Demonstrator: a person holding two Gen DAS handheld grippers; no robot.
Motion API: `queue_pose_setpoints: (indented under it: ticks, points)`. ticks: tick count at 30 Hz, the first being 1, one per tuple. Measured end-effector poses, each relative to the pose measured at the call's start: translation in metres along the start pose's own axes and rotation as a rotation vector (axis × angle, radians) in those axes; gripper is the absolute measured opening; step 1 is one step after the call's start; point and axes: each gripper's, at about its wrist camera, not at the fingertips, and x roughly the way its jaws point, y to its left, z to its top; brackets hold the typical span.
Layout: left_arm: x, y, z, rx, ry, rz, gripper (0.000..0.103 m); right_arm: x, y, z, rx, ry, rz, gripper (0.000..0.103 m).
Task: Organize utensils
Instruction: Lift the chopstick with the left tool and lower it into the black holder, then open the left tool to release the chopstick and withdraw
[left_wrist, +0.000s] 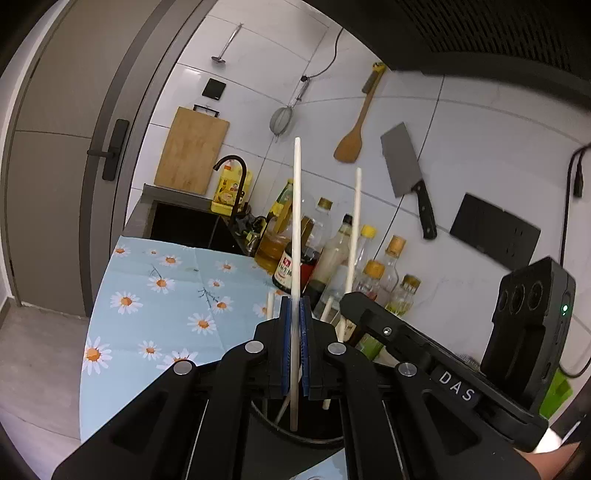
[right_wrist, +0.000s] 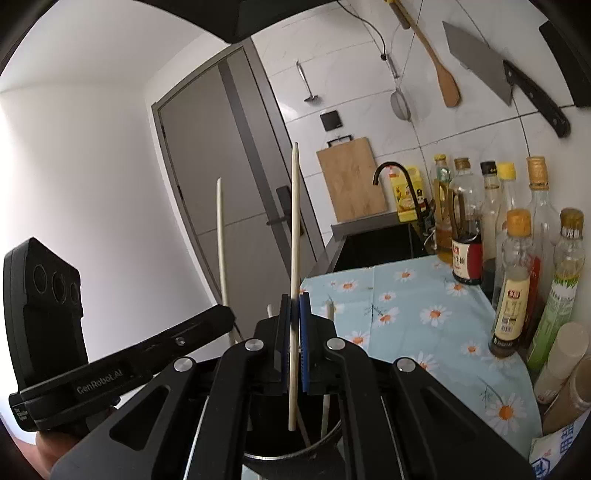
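Floral tabletop (left_wrist: 155, 295): each claw, left (left_wrist: 294, 325) and right (right_wrist: 294, 325), clenches a chopstick (left_wrist: 296, 221) (right_wrist: 294, 221) over the holder (right_wrist: 280, 448); tilted release could miss the rim.

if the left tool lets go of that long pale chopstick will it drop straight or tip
The long pale chopstick looks stiff and light: it stays straight though clamped low. Released, it would likely slide into the black round holder under its tip, then lean on the rim. Its smooth, round shaft may slip in the left tool.
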Motion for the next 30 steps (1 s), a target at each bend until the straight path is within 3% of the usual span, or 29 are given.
queue_pose_setpoints:
  ticks: [6, 19, 23, 27, 29, 30]
  points:
    - [0.001, -0.007, -0.011, 0.055, 0.017, 0.025, 0.004, -0.001, 0.001, -0.011, -0.019, 0.028, -0.010, 0.006]
    - [-0.003, -0.005, -0.018, 0.040, 0.048, 0.057, 0.005, -0.007, 0.009, -0.019, -0.029, 0.051, -0.022, 0.006]
    - [-0.005, -0.006, -0.017, 0.037, 0.060, 0.061, 0.005, -0.011, 0.008, -0.018, -0.012, 0.065, -0.035, 0.021]
    - [-0.011, -0.010, -0.013, 0.054, 0.060, 0.061, 0.005, -0.020, 0.009, -0.014, -0.027, 0.065, -0.043, 0.021]
    - [-0.017, -0.010, -0.010, 0.039, 0.077, 0.066, 0.019, -0.025, 0.010, -0.012, -0.033, 0.068, -0.051, 0.021]
    - [-0.023, -0.011, -0.007, 0.031, 0.066, 0.068, 0.021, -0.029, 0.011, -0.011, -0.037, 0.067, -0.051, 0.021]
